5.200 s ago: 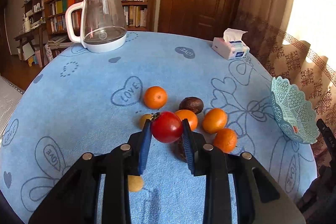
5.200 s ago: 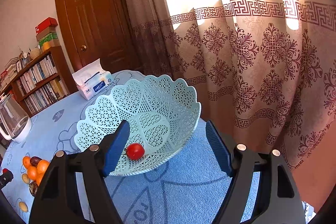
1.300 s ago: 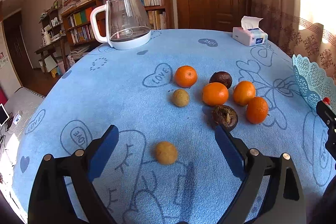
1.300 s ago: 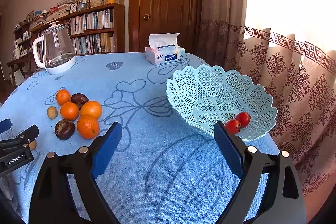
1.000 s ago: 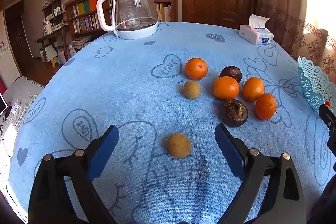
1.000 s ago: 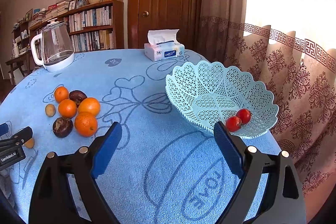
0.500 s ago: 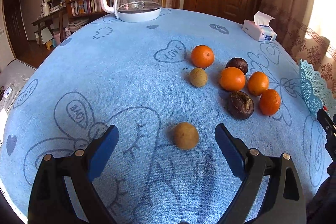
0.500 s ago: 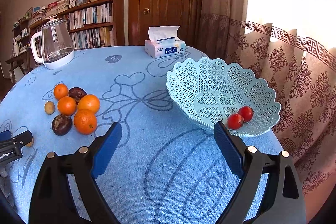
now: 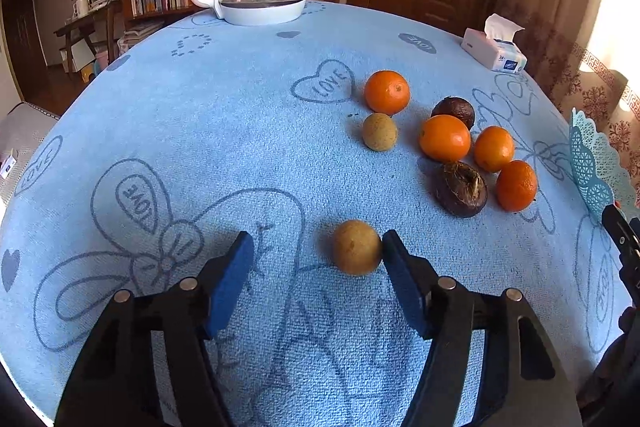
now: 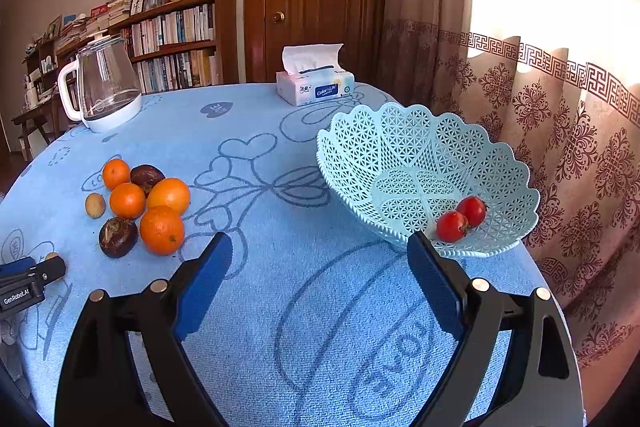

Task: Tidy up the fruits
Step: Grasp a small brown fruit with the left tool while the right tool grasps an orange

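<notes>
Now left gripper (image 9: 316,259) agape around tan fruit (image 9: 356,247)

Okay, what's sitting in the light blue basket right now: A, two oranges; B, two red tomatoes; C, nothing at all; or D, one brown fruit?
B: the right wrist view shows two red tomatoes lying side by side in the light blue basket, while the oranges and brown fruits sit out on the tablecloth.

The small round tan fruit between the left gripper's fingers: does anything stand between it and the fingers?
Nothing visible does. The small round tan fruit lies alone on the blue tablecloth inside the open left gripper.
</notes>
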`<state>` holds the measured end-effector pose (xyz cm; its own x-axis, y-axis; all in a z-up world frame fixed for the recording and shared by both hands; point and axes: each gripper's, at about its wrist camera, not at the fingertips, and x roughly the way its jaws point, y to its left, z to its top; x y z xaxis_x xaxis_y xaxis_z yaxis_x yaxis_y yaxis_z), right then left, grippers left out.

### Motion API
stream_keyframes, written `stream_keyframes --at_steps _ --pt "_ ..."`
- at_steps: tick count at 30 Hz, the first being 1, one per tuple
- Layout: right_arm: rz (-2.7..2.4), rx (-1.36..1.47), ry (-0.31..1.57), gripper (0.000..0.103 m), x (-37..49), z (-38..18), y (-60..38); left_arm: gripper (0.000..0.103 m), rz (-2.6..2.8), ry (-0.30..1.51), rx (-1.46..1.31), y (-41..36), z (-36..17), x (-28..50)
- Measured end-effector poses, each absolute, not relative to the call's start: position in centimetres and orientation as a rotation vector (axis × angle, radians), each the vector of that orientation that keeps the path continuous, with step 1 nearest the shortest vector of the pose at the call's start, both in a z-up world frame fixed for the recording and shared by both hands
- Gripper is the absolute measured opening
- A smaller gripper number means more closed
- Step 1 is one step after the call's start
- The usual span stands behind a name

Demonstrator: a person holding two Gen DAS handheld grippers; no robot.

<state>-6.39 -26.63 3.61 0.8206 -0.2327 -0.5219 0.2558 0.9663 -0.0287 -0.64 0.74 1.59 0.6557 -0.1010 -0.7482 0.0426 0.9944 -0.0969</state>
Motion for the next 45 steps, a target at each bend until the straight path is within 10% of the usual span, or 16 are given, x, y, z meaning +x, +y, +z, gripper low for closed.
stream_keyframes --at_steps 8,37,45 --pt "-0.256 0.056 0.558 0.090 -6.3 3.4 -26.7 0.026 -0.155 0.820 -0.041 -0.3 2.0 -1.3" --pt "0.080 0.247 0.749 0.090 -1.3 3.0 -23.0 0.026 -0.014 0.699 -0.184 5.7 3.2 -0.6" --pt "0.137 0.302 0.830 0.061 2.5 1.8 -20.6 0.026 -0.003 0.709 -0.201 6.0 3.0 -0.4"
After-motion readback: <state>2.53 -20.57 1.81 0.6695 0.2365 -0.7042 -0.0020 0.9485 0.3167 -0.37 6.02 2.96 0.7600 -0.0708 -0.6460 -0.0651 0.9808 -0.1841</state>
